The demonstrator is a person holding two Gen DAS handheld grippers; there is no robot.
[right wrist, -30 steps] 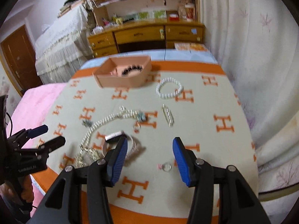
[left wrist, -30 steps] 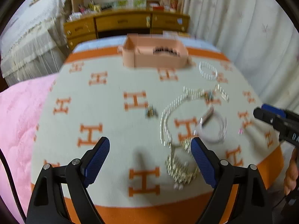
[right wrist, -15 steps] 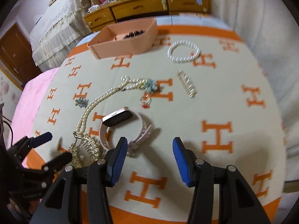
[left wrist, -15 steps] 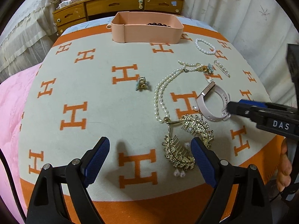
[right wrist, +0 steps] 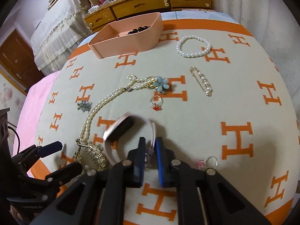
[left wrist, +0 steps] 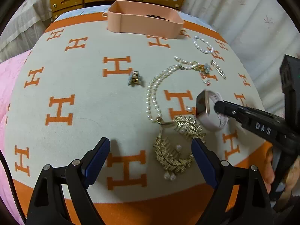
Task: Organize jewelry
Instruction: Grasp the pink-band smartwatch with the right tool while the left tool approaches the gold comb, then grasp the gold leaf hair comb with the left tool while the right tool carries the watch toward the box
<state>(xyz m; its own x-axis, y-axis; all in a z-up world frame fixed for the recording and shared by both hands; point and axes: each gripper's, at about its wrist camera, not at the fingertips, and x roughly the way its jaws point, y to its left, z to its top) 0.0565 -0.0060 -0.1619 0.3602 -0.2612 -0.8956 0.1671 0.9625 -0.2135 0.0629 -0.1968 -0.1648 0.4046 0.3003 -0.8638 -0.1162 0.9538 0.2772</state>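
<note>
Right gripper (right wrist: 150, 151) low over the blanket (right wrist: 196, 123), reaching in from the right edge, jaws pinched on the pink strap of the watch (right wrist: 120, 129), which tilts up off the cloth beside the gold hair comb (left wrist: 173, 155). Left gripper (left wrist: 151, 152) held level above the near edge, jaws wide apart, holding nothing. Pink tray (right wrist: 131, 41) sits at the far side.

Jewelry spread on H-pattern blanket, pink tray at far edge

Pink-strap watch (right wrist: 120, 127) tilted up, strap pinched in right tongs (right wrist: 150, 159). Pearl necklace (right wrist: 105, 101), gold leaf comb (left wrist: 172, 150), pearl bracelet (right wrist: 193, 46), pin (right wrist: 201, 80), red-stone ring (right wrist: 156, 103) lie loose; dark beads inside pink tray (right wrist: 127, 41).
</note>
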